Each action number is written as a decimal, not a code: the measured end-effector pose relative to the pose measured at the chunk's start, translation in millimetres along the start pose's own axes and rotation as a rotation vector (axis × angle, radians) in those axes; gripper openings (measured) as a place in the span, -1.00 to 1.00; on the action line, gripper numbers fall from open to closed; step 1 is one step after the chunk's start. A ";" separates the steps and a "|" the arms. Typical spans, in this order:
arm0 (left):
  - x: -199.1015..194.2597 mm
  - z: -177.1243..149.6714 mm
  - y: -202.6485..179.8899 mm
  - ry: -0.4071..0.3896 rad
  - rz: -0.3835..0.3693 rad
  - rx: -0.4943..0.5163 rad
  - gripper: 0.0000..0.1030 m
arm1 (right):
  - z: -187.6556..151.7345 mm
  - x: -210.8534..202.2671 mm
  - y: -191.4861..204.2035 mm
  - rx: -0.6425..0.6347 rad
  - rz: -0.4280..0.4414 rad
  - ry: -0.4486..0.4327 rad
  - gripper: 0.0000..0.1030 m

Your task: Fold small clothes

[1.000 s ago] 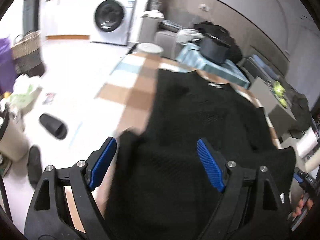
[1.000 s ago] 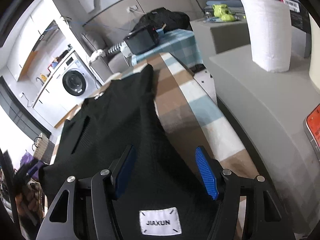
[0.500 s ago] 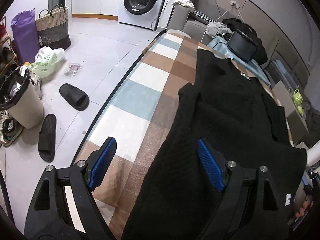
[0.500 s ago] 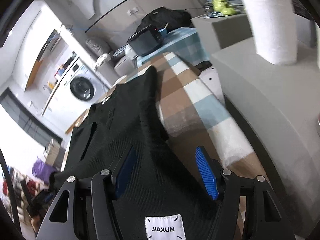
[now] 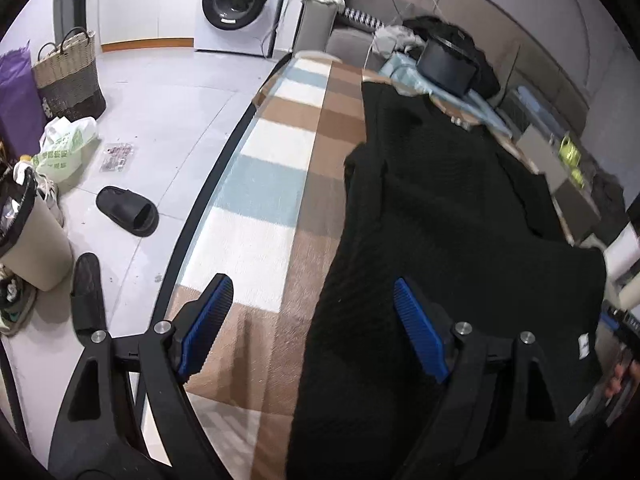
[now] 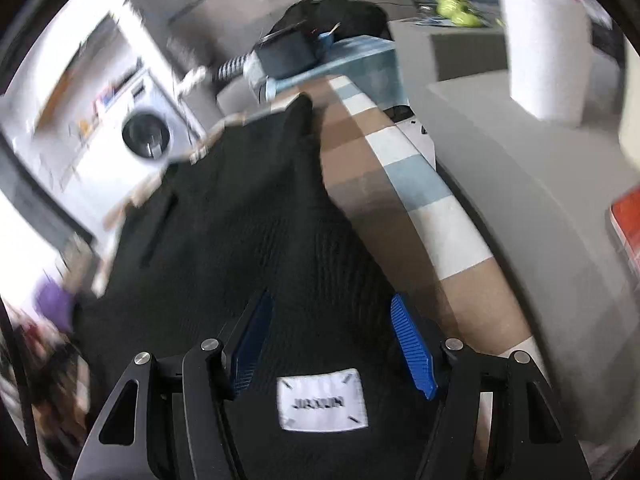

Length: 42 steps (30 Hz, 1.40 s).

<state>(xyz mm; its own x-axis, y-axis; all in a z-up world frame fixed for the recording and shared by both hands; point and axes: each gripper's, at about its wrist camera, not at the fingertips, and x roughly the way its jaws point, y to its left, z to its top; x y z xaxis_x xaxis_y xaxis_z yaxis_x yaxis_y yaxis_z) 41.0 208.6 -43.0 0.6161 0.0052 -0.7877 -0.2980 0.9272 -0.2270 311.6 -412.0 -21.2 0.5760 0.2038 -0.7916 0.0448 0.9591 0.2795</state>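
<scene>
**A:** While we're looking down the left gripper [image 5: 308,320], we've got its fingers [image 5: 206,316] spread wide with nothing between the pads. The sweater [image 5: 452,240] lies flat on the checked cloth [image 5: 280,168], running from 6 o'clock up to 12. The right pad sits over its knit, the left one over bare cloth at 8 o'clock.

**B:** Same deal on our right gripper [image 6: 332,340]? That view's pretty blurry.

**A:** Yep, spread too, not pinching anything. Both pads hang over the sweater [image 6: 248,216], and we can see the white label [image 6: 322,404] at 6 o'clock between the arms. Can't tell if the pads actually touch the fabric.

**B:** What else do we see around it?

**A:** In the left view, a washer [image 5: 236,4] at 11 o'clock, a basket [image 5: 68,76] at 10, a slipper [image 5: 128,212] at 9. A black pot [image 5: 446,66] sits past the sweater's far end at 1 o'clock. In the right view, a paper roll [image 6: 544,48] stands at 2 o'clock on a grey counter [image 6: 520,168].
</scene>
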 end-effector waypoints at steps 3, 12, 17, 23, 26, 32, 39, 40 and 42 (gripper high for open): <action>-0.7 -3.9 0.0 -0.002 -0.024 -0.003 0.57 | -0.3 5.2 0.1 -0.049 -0.015 0.008 0.24; 25.4 -17.1 -17.0 0.056 0.013 -0.001 0.57 | -0.4 28.4 -27.6 -0.065 0.064 0.051 0.24; 29.8 -20.0 -35.0 0.042 0.015 0.059 -0.04 | 1.7 36.3 -22.9 -0.110 0.119 0.037 -0.07; 2.2 -21.5 -41.4 -0.073 -0.041 0.102 -0.90 | -15.7 11.6 -2.2 -0.214 0.176 -0.046 -0.90; -22.0 -14.0 -43.6 -0.135 -0.075 0.104 -0.90 | -22.8 -26.5 -0.2 -0.215 0.238 -0.179 -0.90; -34.2 21.9 -44.0 -0.212 -0.082 0.102 -0.91 | -8.0 -60.8 6.9 -0.169 0.253 -0.320 -0.91; 10.8 74.1 -38.1 -0.182 -0.068 0.071 -0.91 | 37.5 -26.3 15.1 -0.009 0.168 -0.304 -0.91; 18.1 78.2 -39.5 -0.176 -0.061 0.070 -0.91 | 45.2 -12.6 17.7 0.016 0.158 -0.280 -0.91; 38.6 88.3 -42.5 -0.152 -0.043 0.069 -0.89 | 56.9 11.7 16.4 0.072 0.146 -0.239 -0.90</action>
<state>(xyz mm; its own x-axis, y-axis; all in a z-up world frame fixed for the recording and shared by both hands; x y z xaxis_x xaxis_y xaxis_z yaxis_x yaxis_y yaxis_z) 141.9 202.5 -13.1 0.7322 0.0170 -0.6809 -0.2217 0.9512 -0.2146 365.5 -405.1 5.1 0.7562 0.2788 -0.5920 0.0002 0.9046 0.4262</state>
